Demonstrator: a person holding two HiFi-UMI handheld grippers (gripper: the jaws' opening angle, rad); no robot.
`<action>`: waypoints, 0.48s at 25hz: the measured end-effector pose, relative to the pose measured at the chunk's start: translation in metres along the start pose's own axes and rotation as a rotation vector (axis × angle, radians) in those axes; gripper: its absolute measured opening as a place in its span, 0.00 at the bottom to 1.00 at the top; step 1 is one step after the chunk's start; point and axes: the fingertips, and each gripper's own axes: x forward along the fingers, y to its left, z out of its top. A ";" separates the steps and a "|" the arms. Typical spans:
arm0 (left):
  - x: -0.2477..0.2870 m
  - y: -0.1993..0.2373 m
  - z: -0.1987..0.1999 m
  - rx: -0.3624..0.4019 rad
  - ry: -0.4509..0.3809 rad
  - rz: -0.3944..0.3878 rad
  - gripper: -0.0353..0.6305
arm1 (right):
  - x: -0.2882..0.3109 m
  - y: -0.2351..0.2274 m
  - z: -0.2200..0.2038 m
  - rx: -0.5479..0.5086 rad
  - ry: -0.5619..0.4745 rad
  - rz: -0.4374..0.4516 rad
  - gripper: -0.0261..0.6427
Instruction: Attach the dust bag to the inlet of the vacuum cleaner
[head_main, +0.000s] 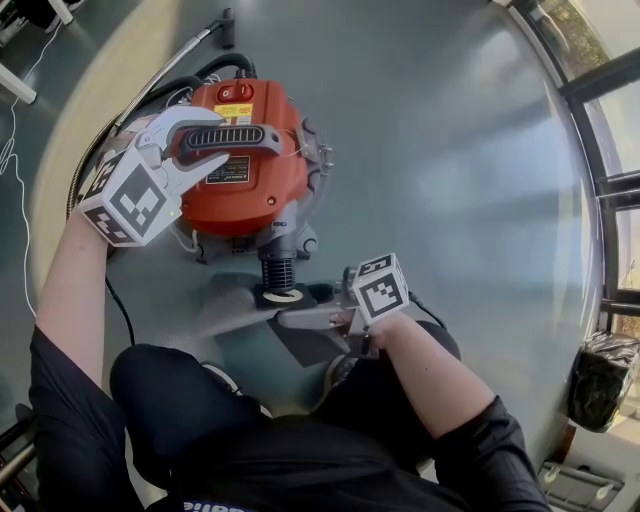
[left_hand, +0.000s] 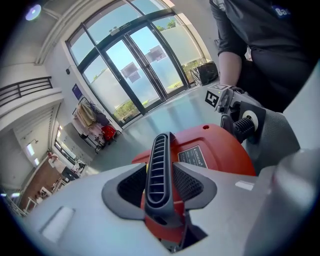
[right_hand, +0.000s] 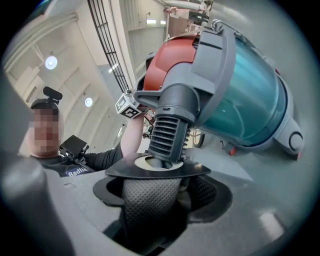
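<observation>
dust bag (right_hand: 147, 205), dark grey mesh under a flat black collar (right_hand: 200, 170) with a white-ringed hole, sits low centre, against the ribbed inlet (right_hand: 167, 132) of the red vacuum cleaner (head_main: 262, 200). right gripper (right_hand: 160, 197) reaches level, clamped on the mesh. left gripper (left_hand: 161, 192) angles down, closed on the handle (left_hand: 159, 165).

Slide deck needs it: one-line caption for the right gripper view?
Right gripper holds the dust bag, its collar at the tip of the ribbed inlet of the vacuum cleaner.
</observation>
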 end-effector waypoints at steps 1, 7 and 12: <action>0.000 0.000 0.000 0.007 0.006 -0.005 0.31 | 0.001 0.000 0.000 0.002 0.001 0.000 0.50; 0.006 0.000 -0.001 0.035 0.032 -0.028 0.25 | 0.003 0.001 0.003 0.061 0.001 0.021 0.50; 0.007 0.001 -0.001 -0.012 0.027 -0.032 0.26 | 0.007 0.005 0.009 0.232 -0.026 0.109 0.50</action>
